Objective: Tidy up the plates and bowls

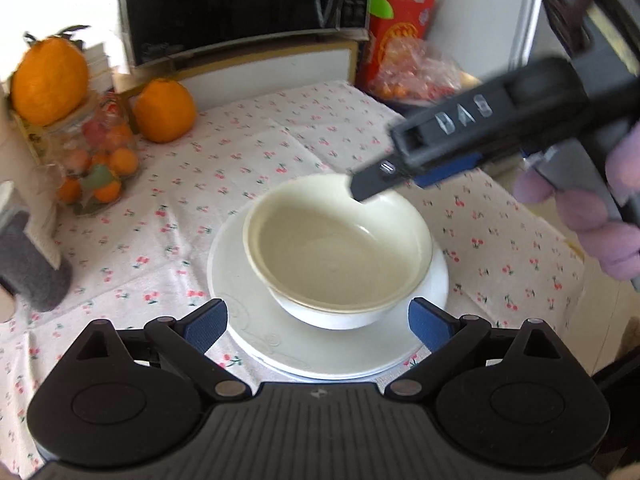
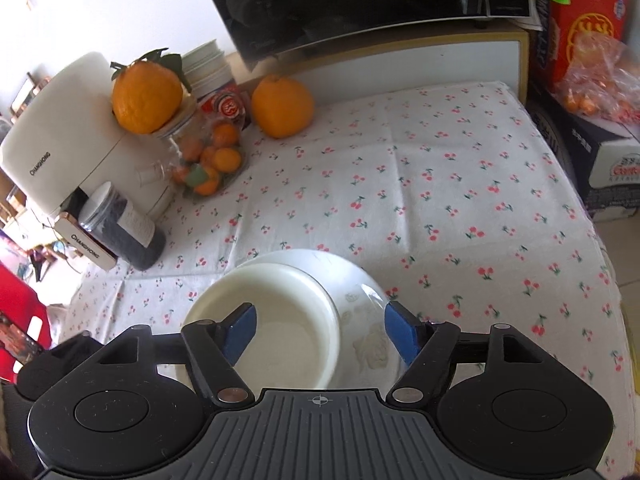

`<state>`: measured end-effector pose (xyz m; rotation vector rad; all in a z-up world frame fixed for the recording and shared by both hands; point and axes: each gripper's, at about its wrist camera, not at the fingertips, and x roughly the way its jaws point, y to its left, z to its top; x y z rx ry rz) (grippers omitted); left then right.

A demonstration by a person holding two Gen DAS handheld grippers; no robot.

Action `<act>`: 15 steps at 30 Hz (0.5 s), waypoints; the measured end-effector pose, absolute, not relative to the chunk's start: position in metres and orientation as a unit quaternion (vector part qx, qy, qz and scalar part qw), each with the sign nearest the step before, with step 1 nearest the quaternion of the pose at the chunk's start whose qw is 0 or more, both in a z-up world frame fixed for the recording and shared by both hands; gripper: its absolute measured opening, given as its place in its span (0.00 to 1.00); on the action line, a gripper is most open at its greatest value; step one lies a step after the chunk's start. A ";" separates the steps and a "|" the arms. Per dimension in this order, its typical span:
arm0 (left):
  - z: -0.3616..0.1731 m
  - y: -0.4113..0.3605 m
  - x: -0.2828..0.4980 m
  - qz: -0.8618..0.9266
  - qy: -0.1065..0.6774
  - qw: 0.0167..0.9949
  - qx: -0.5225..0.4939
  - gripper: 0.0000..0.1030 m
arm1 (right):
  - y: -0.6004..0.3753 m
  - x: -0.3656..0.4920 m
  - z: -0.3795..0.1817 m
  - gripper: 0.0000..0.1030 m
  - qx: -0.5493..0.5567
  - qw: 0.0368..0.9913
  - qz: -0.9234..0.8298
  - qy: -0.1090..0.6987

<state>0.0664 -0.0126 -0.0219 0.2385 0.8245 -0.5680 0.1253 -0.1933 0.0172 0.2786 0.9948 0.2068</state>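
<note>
A cream bowl [image 1: 336,248] sits on stacked white plates [image 1: 360,352] on the cherry-print tablecloth. My left gripper [image 1: 318,322] is open, its blue pads on either side of the bowl's near side, just above the plates. My right gripper [image 2: 320,330] is open; in the left wrist view its finger [image 1: 400,172] hangs over the bowl's far rim. In the right wrist view the bowl [image 2: 280,312] lies under its left pad and the plate [image 2: 360,300] under its right pad.
Two large oranges [image 1: 164,110], a jar of small fruit [image 1: 100,160] and a dark canister [image 2: 120,228] stand at the left. A microwave [image 1: 240,4] and a red box [image 1: 400,28] are at the back. The table's right edge [image 2: 608,280] is near.
</note>
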 end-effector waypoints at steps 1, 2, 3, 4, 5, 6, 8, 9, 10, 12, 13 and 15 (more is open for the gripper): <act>-0.018 -0.011 0.065 -0.265 0.391 0.875 0.110 0.95 | -0.194 0.122 0.019 0.70 0.128 0.867 0.095 0.473; -0.014 -0.010 0.062 -0.258 0.389 0.878 0.103 0.96 | -0.195 0.118 0.022 0.70 0.124 0.869 0.092 0.470; -0.011 -0.008 0.061 -0.252 0.388 0.881 0.094 0.97 | -0.197 0.114 0.025 0.70 0.121 0.871 0.089 0.467; -0.009 -0.005 0.061 -0.243 0.390 0.884 0.085 0.98 | -0.199 0.110 0.027 0.70 0.119 0.872 0.086 0.466; -0.008 -0.004 0.059 -0.232 0.394 0.886 0.078 0.98 | -0.200 0.105 0.030 0.70 0.119 0.873 0.083 0.466; -0.007 -0.002 0.059 -0.219 0.399 0.888 0.072 0.98 | -0.202 0.101 0.033 0.71 0.120 0.873 0.079 0.465; -0.005 0.001 0.056 -0.190 0.411 0.890 0.059 0.98 | -0.206 0.091 0.038 0.78 0.124 0.875 0.070 0.462; -0.005 0.003 0.056 -0.176 0.417 0.890 0.053 0.98 | -0.207 0.087 0.041 0.79 0.124 0.876 0.065 0.461; -0.004 0.006 0.054 -0.162 0.419 0.892 0.044 0.98 | -0.208 0.083 0.043 0.79 0.120 0.876 0.060 0.463; 0.000 0.012 0.047 -0.143 0.416 0.898 0.026 0.99 | -0.208 0.073 0.047 0.80 0.117 0.878 0.050 0.462; 0.002 0.014 0.044 -0.135 0.413 0.900 0.016 0.99 | -0.209 0.067 0.048 0.82 0.120 0.878 0.046 0.462; 0.004 0.017 0.036 -0.122 0.411 0.904 0.002 1.00 | -0.209 0.057 0.047 0.86 0.124 0.876 0.042 0.464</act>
